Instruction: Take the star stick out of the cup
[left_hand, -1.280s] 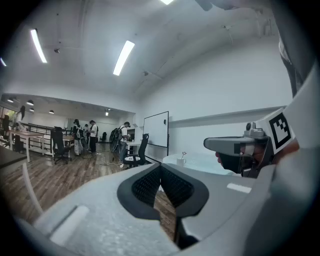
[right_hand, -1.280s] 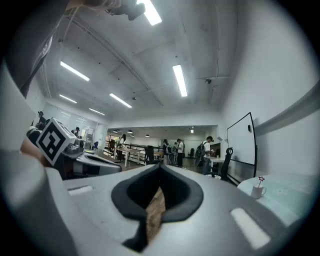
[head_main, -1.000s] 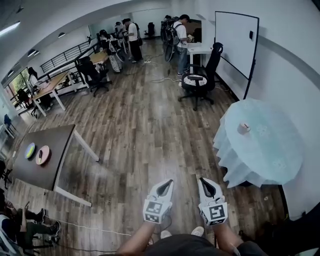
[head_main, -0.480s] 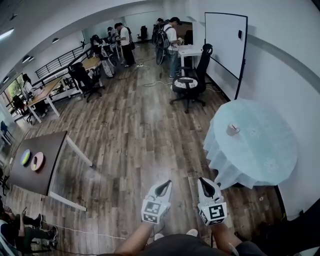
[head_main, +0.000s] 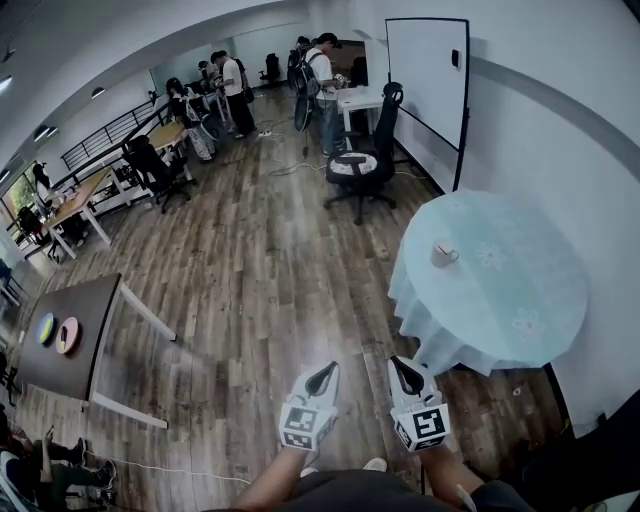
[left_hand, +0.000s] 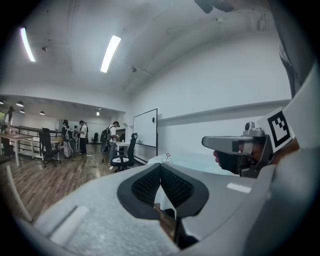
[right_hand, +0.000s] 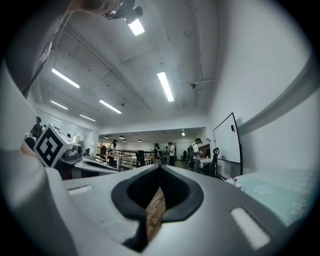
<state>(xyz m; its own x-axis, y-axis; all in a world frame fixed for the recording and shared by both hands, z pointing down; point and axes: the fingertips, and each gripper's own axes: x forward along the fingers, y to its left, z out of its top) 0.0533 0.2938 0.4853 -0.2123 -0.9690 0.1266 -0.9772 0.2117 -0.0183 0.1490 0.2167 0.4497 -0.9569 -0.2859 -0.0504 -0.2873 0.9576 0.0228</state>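
Observation:
A small cup (head_main: 441, 255) stands on a round table (head_main: 520, 300) covered in pale blue cloth, to the right in the head view. A thin stick rises from it; in the left gripper view the star stick (left_hand: 168, 156) shows tiny and far off. From the right gripper view the cup (right_hand: 235, 181) sits at the table's near edge. My left gripper (head_main: 322, 378) and right gripper (head_main: 405, 372) are held low, side by side, well short of the table. Both are shut with nothing between their jaws.
A black office chair (head_main: 362, 165) stands beyond the table, with a whiteboard (head_main: 428, 75) against the right wall. A dark table (head_main: 70, 350) with two coloured plates is at the left. Several people (head_main: 325, 80) stand by desks at the far end. Wood floor lies between.
The round table and cup have come closer and shifted left in the head view. Both grippers stay low, shut and side by side.

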